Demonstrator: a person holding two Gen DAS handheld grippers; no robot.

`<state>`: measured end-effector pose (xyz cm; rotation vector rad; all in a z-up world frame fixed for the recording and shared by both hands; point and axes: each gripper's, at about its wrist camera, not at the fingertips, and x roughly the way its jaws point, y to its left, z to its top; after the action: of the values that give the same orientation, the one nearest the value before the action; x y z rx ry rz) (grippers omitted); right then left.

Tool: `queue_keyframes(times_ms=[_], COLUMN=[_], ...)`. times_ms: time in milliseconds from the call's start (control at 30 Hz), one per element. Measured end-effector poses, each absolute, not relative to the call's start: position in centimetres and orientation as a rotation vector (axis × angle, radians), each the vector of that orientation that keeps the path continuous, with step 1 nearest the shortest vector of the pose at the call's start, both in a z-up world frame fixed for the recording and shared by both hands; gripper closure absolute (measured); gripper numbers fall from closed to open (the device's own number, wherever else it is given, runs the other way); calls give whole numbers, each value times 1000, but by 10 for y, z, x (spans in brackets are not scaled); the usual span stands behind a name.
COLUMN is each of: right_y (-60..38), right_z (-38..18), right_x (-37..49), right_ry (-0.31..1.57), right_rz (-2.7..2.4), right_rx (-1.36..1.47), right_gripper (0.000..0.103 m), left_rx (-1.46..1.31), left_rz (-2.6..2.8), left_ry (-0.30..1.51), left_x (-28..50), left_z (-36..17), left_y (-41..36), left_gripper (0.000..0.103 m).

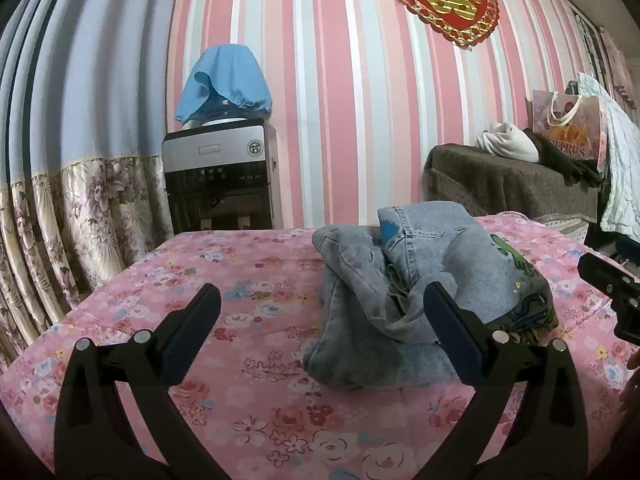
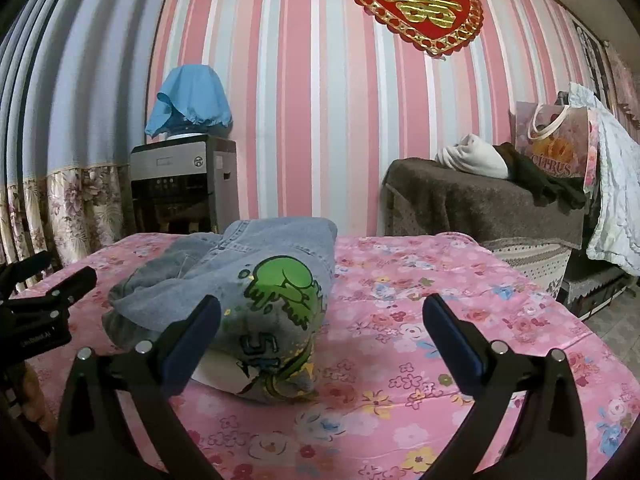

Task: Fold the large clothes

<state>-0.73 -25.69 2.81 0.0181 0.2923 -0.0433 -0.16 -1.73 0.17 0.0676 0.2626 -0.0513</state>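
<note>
A pair of light blue jeans with a green cartoon print lies bunched on the pink floral tablecloth. My left gripper is open and empty just in front of the jeans, its right finger over the near edge of the pile. In the right wrist view the jeans lie left of centre with the green print facing me. My right gripper is open and empty, its left finger in front of the pile. The right gripper shows at the left wrist view's right edge, and the left gripper at the right wrist view's left edge.
A water dispenser with a blue cloth cover stands behind the table at the left, next to a flowered curtain. A brown-covered stand at the back right holds a white cloth, dark clothing and a gift bag. A striped wall lies behind.
</note>
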Motion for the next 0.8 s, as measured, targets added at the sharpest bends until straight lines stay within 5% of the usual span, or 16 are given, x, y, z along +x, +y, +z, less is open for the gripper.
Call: queue_keyframes(times_ms=[800], right_y=[-260], right_z=[28], right_x=[-7], right_ry=[286], right_rz=[-46], right_rx=[14], right_gripper=[2], left_rx=[64], left_rz=[-51], left_ry=[249], left_x=[-4], left_z=[2], left_y=[-17], left_gripper=[3])
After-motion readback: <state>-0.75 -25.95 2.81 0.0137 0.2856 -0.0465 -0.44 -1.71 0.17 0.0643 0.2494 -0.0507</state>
